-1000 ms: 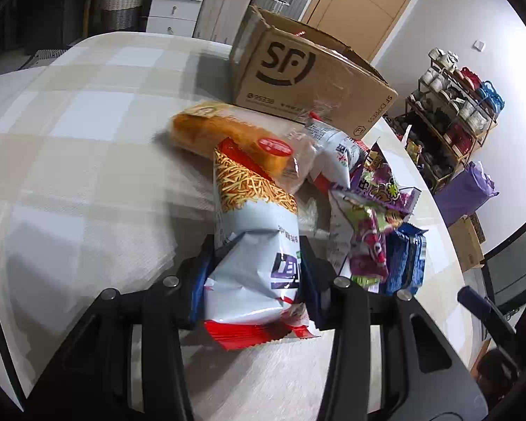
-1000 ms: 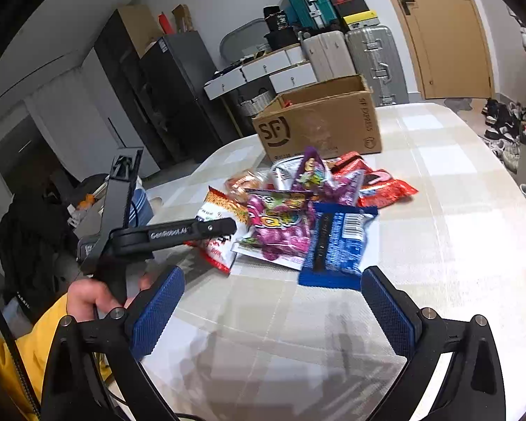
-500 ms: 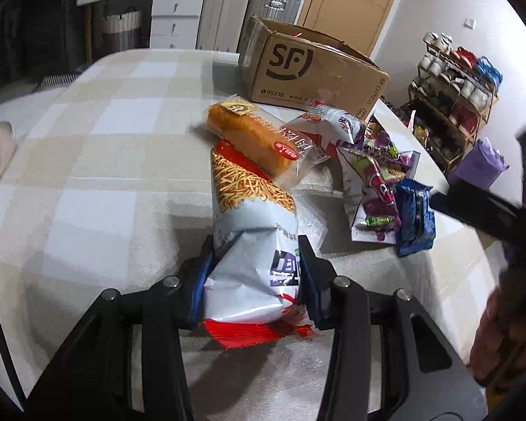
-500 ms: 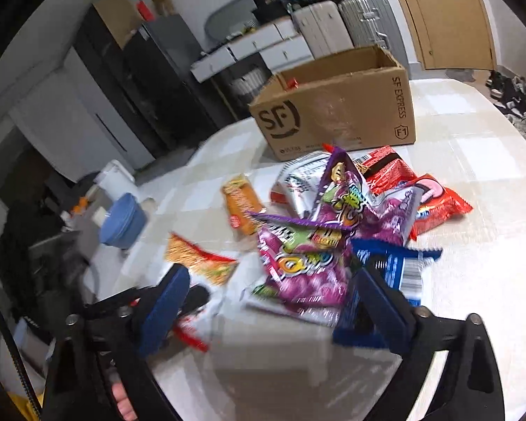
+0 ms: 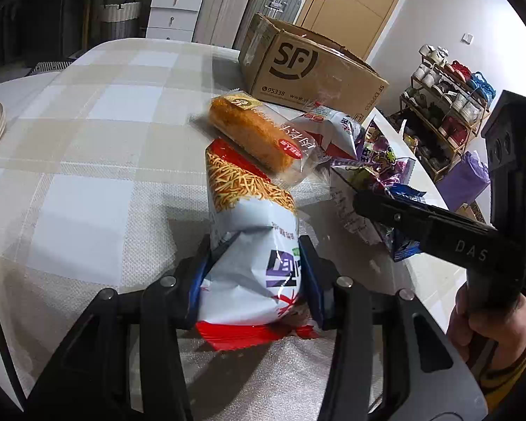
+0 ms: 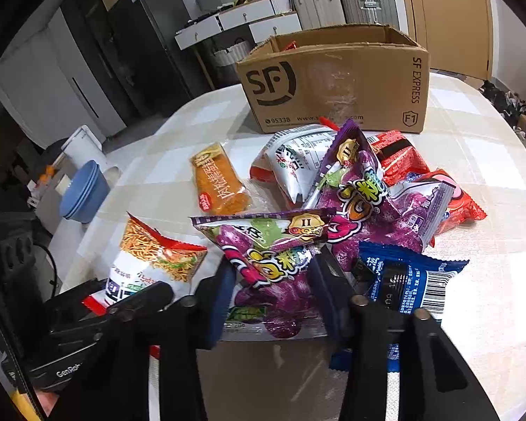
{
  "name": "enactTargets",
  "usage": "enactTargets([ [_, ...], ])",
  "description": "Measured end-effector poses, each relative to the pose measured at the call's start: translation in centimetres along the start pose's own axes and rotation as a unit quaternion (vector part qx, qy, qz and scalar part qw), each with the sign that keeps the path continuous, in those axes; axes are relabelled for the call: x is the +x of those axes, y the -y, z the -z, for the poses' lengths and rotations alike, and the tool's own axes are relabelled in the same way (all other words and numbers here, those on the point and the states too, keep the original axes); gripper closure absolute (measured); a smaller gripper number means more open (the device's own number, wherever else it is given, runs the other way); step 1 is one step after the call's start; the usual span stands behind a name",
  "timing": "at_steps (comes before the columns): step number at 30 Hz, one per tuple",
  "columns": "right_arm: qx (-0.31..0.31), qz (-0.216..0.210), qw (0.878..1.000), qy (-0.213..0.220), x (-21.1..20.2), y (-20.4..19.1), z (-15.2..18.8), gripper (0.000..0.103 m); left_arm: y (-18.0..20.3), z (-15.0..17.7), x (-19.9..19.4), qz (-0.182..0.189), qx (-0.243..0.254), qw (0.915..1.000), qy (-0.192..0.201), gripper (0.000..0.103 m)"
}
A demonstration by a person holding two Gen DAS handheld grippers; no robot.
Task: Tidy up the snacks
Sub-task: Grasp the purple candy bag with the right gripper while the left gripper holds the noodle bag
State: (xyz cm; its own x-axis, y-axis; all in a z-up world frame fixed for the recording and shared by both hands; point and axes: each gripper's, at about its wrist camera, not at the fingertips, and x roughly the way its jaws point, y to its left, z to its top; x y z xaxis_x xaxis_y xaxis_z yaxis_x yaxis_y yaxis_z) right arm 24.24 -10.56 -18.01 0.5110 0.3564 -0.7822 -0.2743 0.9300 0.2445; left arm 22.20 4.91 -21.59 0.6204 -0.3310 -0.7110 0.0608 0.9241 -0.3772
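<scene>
My left gripper (image 5: pixel 254 256) grips the lower part of a white and red noodle snack bag (image 5: pixel 248 210); its jaws are opening slightly, though the pads still press on the bag. The bag lies on the checked table (image 5: pixel 87 140) with its top against an orange bread packet (image 5: pixel 255 133). My right gripper (image 6: pixel 271 280) is closing on a purple candy bag (image 6: pixel 263 242) at the near edge of the snack pile, its pads against both sides. An open SF cardboard box (image 6: pixel 333 84) stands behind the pile.
The pile holds a second purple bag (image 6: pixel 357 189), a white bag (image 6: pixel 298 161), red packets (image 6: pixel 403 161) and a blue packet (image 6: pixel 406 280) beside my right finger. Stacked blue bowls (image 6: pixel 84 193) sit past the table's left edge. A hand holds the right gripper's handle (image 5: pixel 487 319).
My right gripper moved in over the pile and closed from wide open onto the purple candy bag. My left gripper shifted across the table with the noodle bag still in it.
</scene>
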Motion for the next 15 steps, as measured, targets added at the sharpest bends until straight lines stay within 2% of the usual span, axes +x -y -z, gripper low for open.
enactTargets([
  [2,-0.01,0.003,1.0,0.002,-0.2,-0.5,0.2,0.074,0.0,-0.1,0.1,0.0,-0.001,1.0,0.0,0.06],
  [11,0.012,-0.028,0.999,0.008,-1.2,0.0,0.8,0.079,0.0,-0.1,0.1,0.002,-0.002,1.0,0.0,0.06],
  [15,0.041,-0.068,0.997,0.008,-1.9,0.8,1.2,0.08,0.0,-0.1,0.1,0.002,-0.002,1.0,0.0,0.06],
])
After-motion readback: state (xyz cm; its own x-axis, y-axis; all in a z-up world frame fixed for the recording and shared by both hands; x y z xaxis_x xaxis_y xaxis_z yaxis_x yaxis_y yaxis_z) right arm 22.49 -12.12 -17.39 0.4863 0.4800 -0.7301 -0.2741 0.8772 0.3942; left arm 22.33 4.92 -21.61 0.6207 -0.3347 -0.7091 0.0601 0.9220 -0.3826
